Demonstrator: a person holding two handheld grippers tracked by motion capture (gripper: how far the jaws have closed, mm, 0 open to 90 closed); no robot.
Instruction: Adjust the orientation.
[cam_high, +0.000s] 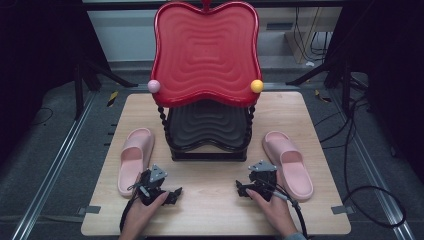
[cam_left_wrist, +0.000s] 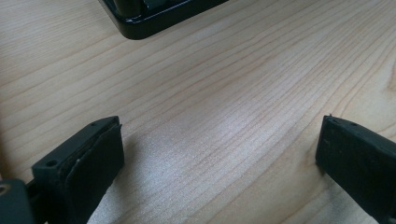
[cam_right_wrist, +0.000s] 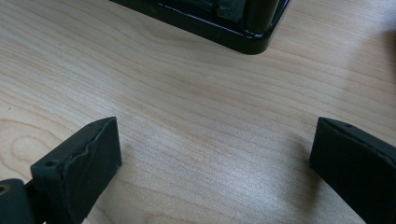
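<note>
Rack: two-tier stand (cam_high: 207, 145) at the back-centre of the worktop (cam_high: 210, 210); its black base corner shows in the left gripper view (cam_left_wrist: 140, 28) and the right gripper view (cam_right_wrist: 243, 39).
Top tray: red wavy tray (cam_high: 206, 52), tilted up toward the camera, nothing lying in it; a pink ball (cam_high: 154, 86) and a yellow ball (cam_high: 257, 86) sit at its lower corners.
Lower tray: black tray (cam_high: 207, 127), looks bare, partly hidden under the red one.
Slippers: left pink slipper (cam_high: 135, 159) on the worktop left of the rack, right pink slipper (cam_high: 290, 164) to its right, both outside the trays.
L gripper: left gripper (cam_high: 172, 194) low over the worktop, just beside the left slipper; fingers wide, holding nothing.
R gripper: right gripper (cam_high: 241, 188) close by the right slipper; fingers wide, holding nothing.
</note>
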